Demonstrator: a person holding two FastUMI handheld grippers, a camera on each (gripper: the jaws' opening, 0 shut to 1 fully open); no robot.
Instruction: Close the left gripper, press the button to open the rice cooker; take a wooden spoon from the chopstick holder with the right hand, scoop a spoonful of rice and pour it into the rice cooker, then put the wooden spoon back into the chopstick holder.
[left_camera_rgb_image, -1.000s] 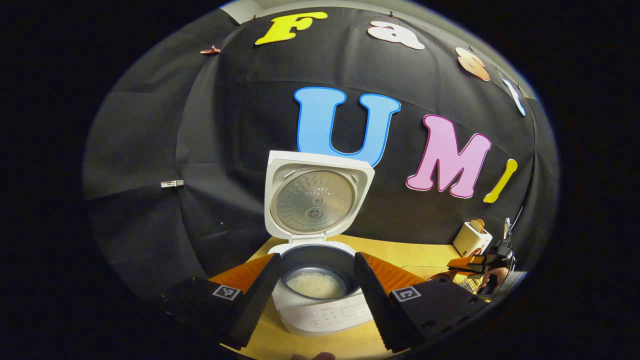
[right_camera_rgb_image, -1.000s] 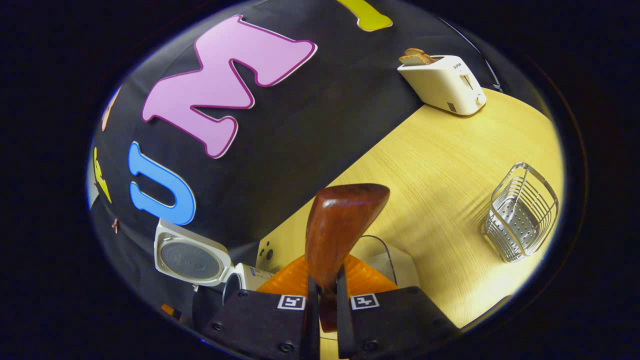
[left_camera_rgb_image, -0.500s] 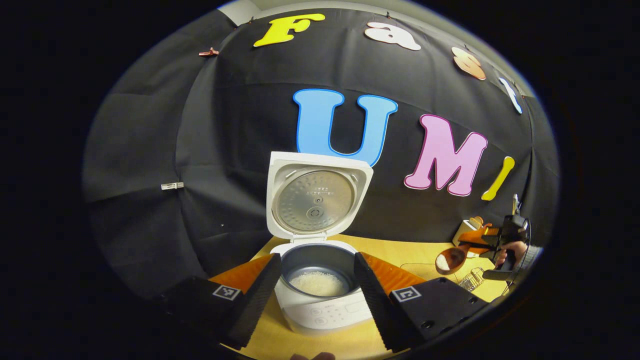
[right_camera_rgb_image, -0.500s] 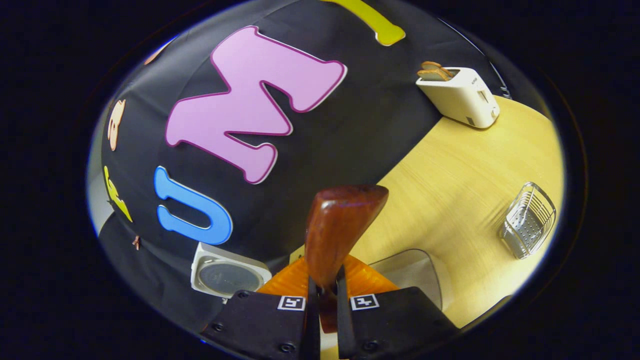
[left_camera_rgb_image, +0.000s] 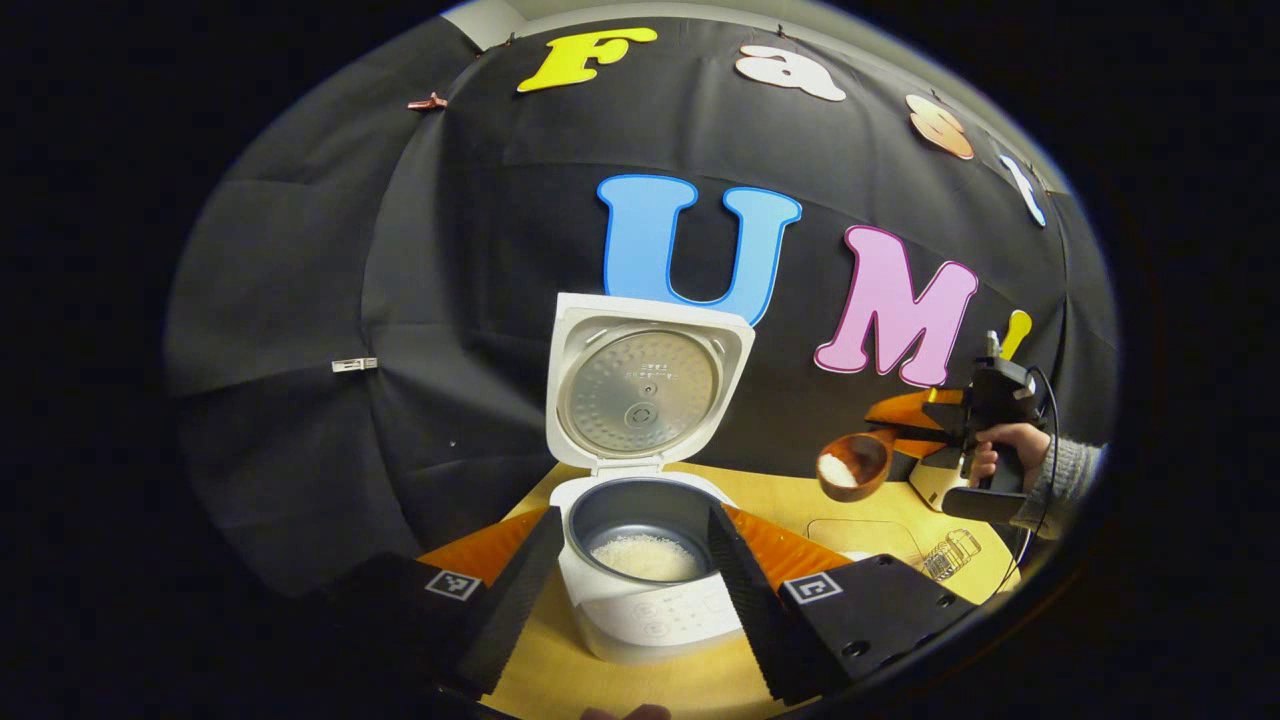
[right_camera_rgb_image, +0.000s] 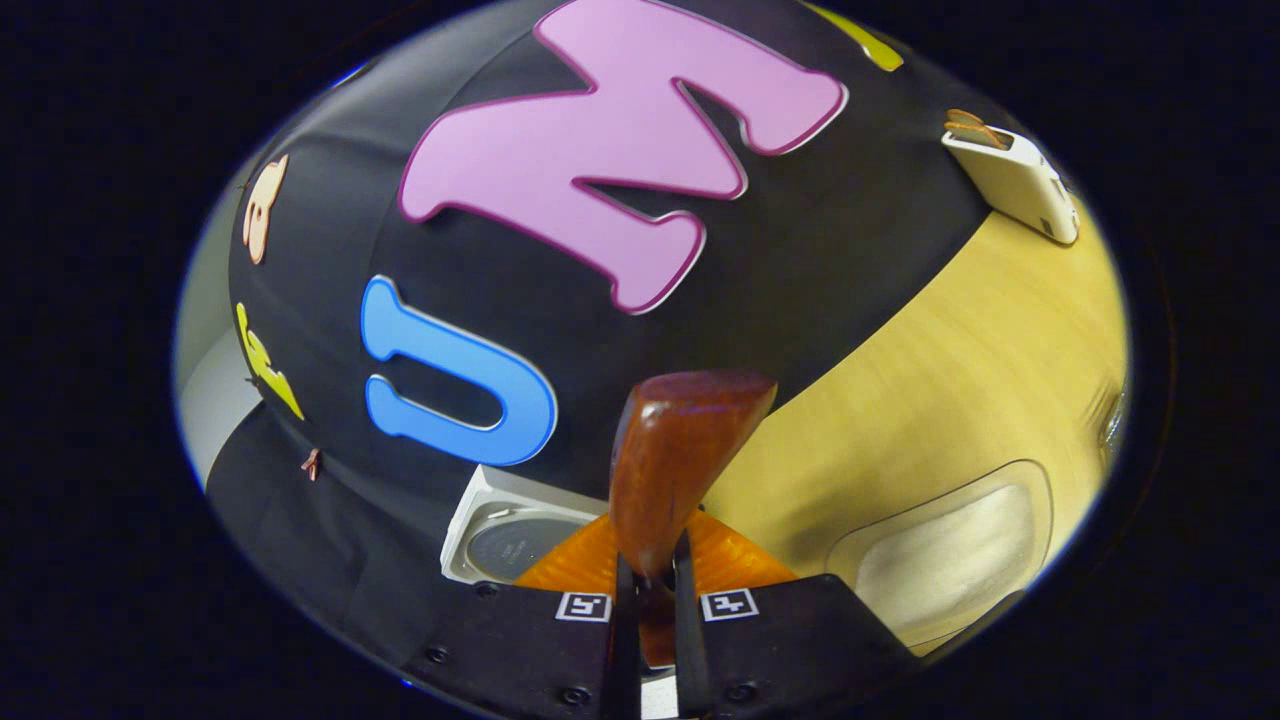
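The wooden spoon (left_camera_rgb_image: 858, 462), dark reddish-brown with a rounded bowl, carries a small white heap of rice and hangs in the air right of the rice cooker (left_camera_rgb_image: 648, 560), above the counter (left_camera_rgb_image: 790, 500). The right tongs (right_camera_rgb_image: 652, 600) clamp its handle narrowly; the left tongs (left_camera_rgb_image: 632, 580) stand wide on either side of the open cooker, whose lid (left_camera_rgb_image: 645, 385) is upright. Since a second ago the spoon has risen and moved nearer the cooker. Its long axis lies roughly level, bowl pointing toward the cooker, hollow up.
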